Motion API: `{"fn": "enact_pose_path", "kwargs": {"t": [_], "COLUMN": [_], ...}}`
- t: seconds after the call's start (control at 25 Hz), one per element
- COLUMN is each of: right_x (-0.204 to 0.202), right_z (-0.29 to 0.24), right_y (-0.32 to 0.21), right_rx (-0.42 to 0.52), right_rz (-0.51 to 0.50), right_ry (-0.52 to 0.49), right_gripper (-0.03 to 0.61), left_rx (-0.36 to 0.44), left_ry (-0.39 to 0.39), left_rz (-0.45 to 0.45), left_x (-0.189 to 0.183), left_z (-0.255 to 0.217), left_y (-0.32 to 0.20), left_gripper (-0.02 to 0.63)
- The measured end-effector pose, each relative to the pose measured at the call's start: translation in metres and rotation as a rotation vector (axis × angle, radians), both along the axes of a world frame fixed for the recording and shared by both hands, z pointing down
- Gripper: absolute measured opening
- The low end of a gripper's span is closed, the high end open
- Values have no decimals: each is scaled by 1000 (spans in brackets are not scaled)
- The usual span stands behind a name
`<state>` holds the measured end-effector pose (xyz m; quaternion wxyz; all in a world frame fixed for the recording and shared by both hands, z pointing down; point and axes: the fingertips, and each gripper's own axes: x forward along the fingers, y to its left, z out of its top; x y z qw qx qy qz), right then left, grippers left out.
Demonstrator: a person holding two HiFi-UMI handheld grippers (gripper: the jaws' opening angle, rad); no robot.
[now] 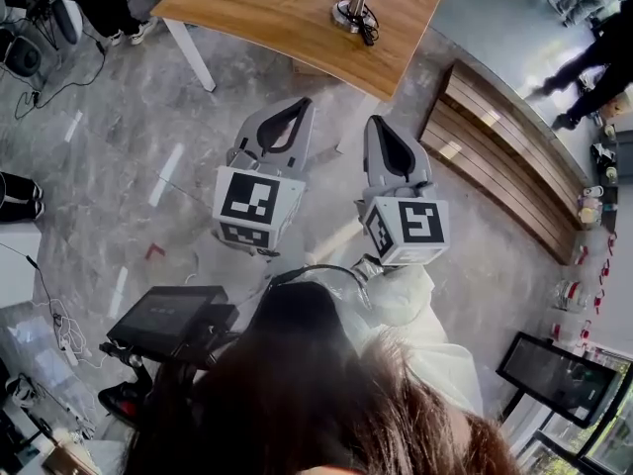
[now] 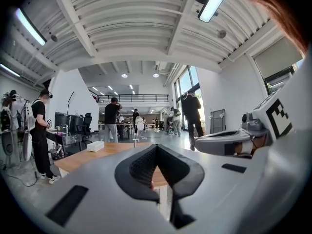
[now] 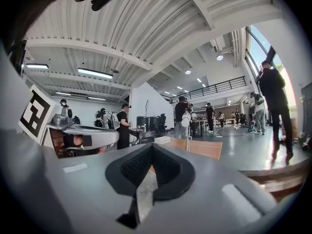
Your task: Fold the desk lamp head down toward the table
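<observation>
The desk lamp's round base stands on the wooden table at the top of the head view; its head is cut off there. In the right gripper view the lamp is upright on the table, some way ahead. The left gripper view has the lamp small beyond the table edge. My left gripper and right gripper hang side by side over the floor, short of the table and pointing at it. Both the left gripper and the right gripper are shut with nothing between them.
A white box lies on the table's left part. A curved wooden bench runs at the right, and a monitor on a stand is at the lower left. Several people stand beyond the table. The white table leg is ahead to the left.
</observation>
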<state>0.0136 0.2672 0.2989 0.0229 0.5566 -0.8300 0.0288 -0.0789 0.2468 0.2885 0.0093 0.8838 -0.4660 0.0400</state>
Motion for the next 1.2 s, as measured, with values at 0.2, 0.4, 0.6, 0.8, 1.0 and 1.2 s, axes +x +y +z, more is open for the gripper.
{"fn": "enact_pose_path", "kwargs": {"t": [0.2,0.4,0.6,0.8,1.0,1.2], "right_x": [14,33,50,66,88,106], "right_z": [10,19,17,31,59,85], "right_y": [-53,-131,-222,-287,-336,-403], "right_rx": [-11,-19,-31,-76,-157,-209], "right_rz": [27,72,136,184,183,108], "right_ry": [-10,-13,-12,-21,-52,-116], "right_gripper": [2,2,2,2,2,2], "left_rx": [-3,12,9,-8,-70,-121], "left_ry": [-8,8,11,0,-2,-3], "left_rz": [23,51,98,146,186,212], "left_x": [11,23,29,38,55,77], "left_z": [8,6,-3,-2,18,39], "left_y": [-51,-136,-230,-301,-350,-410], "left_gripper": [2,3,3,3,3,3]}}
